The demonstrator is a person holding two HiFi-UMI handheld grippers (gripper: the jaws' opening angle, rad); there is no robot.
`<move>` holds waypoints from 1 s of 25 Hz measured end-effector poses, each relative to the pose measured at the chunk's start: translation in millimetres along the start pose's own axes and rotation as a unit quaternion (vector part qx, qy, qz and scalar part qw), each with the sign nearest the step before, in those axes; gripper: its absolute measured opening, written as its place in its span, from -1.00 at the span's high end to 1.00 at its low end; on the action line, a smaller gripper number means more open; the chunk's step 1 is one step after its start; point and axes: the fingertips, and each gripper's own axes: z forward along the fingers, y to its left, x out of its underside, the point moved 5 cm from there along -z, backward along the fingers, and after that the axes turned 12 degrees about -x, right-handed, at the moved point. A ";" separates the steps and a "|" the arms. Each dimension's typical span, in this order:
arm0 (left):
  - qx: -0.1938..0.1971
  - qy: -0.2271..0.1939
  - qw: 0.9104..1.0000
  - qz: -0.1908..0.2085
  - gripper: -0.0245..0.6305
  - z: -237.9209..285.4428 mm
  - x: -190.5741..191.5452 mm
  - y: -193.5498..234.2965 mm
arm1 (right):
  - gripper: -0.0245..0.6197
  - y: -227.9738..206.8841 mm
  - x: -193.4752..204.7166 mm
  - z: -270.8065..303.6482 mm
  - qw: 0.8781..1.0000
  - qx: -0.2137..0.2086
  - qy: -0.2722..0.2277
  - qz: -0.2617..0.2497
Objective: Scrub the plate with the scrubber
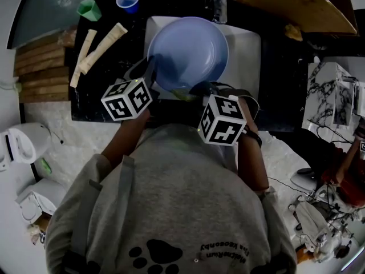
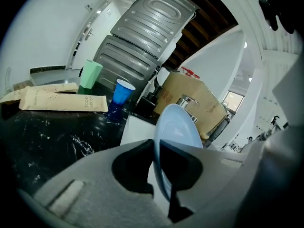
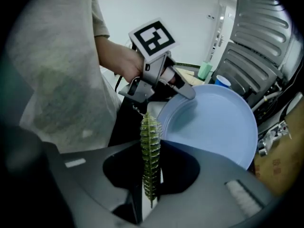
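The plate (image 1: 191,53) is pale blue and stands tilted on edge over the left part of a white sink (image 1: 246,44), its hollow face turned toward the person.

On the far left, a black marbled counter (image 1: 108,99) carries two long paper packets (image 1: 101,45) lying side by side. Behind them stand a green cup (image 1: 88,8) and a blue cup (image 1: 127,0).

Next comes the left gripper (image 1: 150,70). It is clamped on the plate's left rim. In the left gripper view the thin rim runs edge-on between the two jaws, which press on it from both sides. In the right gripper view the same gripper pinches the rim from the upper left, with its marker cube above.

To the right of it, the right gripper (image 3: 151,175) points steeply down near the plate's lower rim. Its jaws are closed on the scrubber (image 3: 150,148), a flat green pad seen edge-on that sticks up out of them. The pad's upper end lies just beside the plate's rim. Whether it touches the rim cannot be told.

Behind the sink, at the right, stands a brown cardboard box (image 2: 190,99).
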 end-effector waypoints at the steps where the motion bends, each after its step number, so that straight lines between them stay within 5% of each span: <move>1: 0.000 0.000 1.000 0.000 0.85 0.1 0.0 0.1 | 0.71 -1.1 -2.2 -7.8 1.000 0.014 -0.011 0.001; 6: -0.002 0.002 1.000 0.002 0.85 -0.3 -1.0 1.3 | 0.71 -24.7 -8.6 -56.6 0.987 0.158 -0.030 -0.015; 12: 0.003 0.005 1.000 0.001 0.85 -1.9 -0.6 -1.0 | 0.71 -59.3 1.2 -89.9 0.939 0.341 0.005 -0.032; 20: 0.011 0.010 1.000 -0.008 0.85 -4.8 -1.2 -6.1 | 0.71 -77.9 -0.4 -104.2 0.882 0.465 0.055 -0.055; 25: 0.026 0.006 1.000 -0.013 0.85 -7.2 -4.0 -13.8 | 0.71 -89.6 11.7 -87.2 0.873 0.472 0.097 -0.074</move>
